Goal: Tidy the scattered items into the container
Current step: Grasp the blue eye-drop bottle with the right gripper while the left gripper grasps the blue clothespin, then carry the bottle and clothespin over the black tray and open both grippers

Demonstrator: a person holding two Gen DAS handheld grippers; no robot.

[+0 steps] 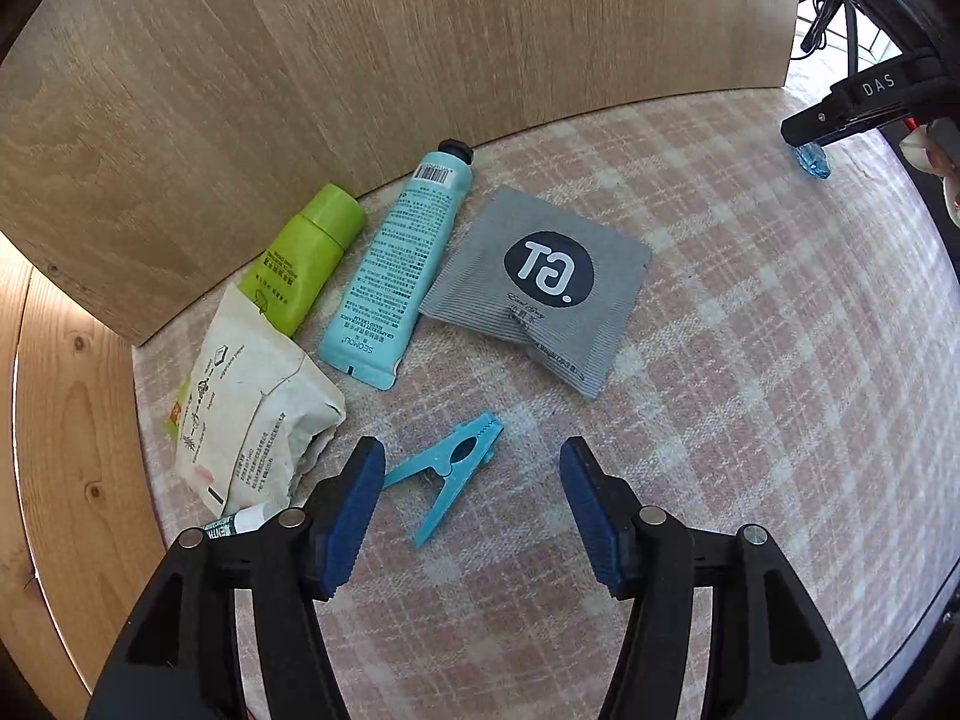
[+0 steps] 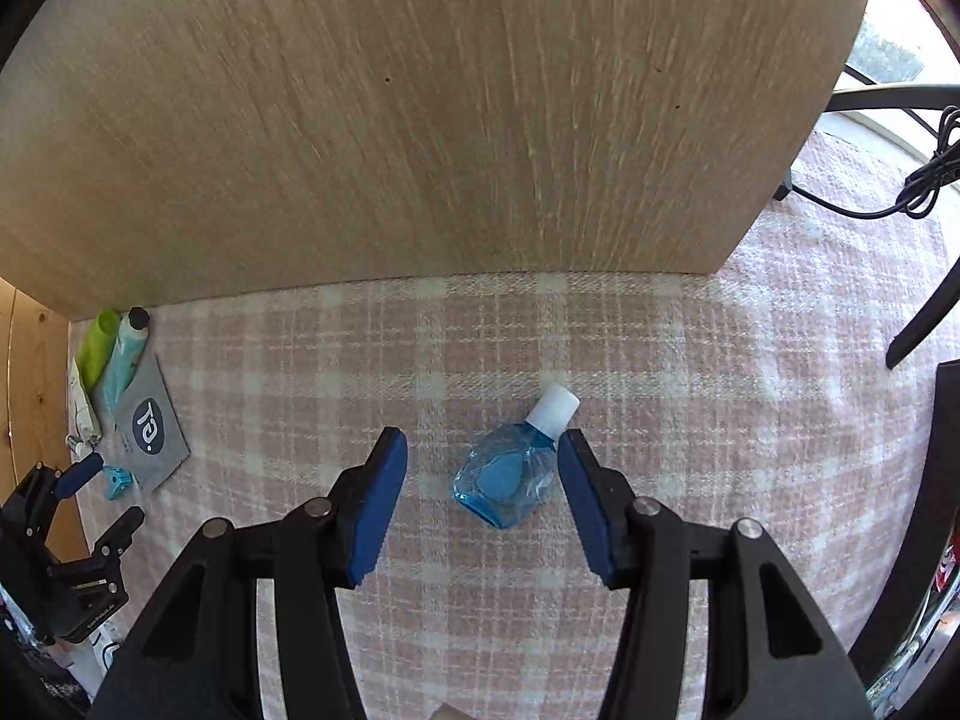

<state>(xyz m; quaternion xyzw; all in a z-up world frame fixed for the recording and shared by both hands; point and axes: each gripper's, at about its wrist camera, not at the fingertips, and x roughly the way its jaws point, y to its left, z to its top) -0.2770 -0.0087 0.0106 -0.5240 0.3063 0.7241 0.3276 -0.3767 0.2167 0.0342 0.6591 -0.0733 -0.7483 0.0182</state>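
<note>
My left gripper (image 1: 473, 462) is open over the checked cloth, with a blue clothes peg (image 1: 447, 474) lying between its pads, close to the left one. Beyond it lie a grey sachet (image 1: 540, 291), a teal tube (image 1: 399, 267), a green bottle (image 1: 303, 258) and a white paper packet (image 1: 252, 414). A white pen-like item (image 1: 237, 525) pokes out by the left finger. My right gripper (image 2: 483, 474) is open around a small blue bottle with a white cap (image 2: 510, 474), which lies flat and touches the right pad.
A tall wooden panel (image 1: 360, 48) stands behind the items, also in the right wrist view (image 2: 420, 120). A wooden surface (image 1: 66, 420) borders the cloth at left. Black cables (image 2: 924, 180) and a dark frame (image 2: 924, 324) are at the far right.
</note>
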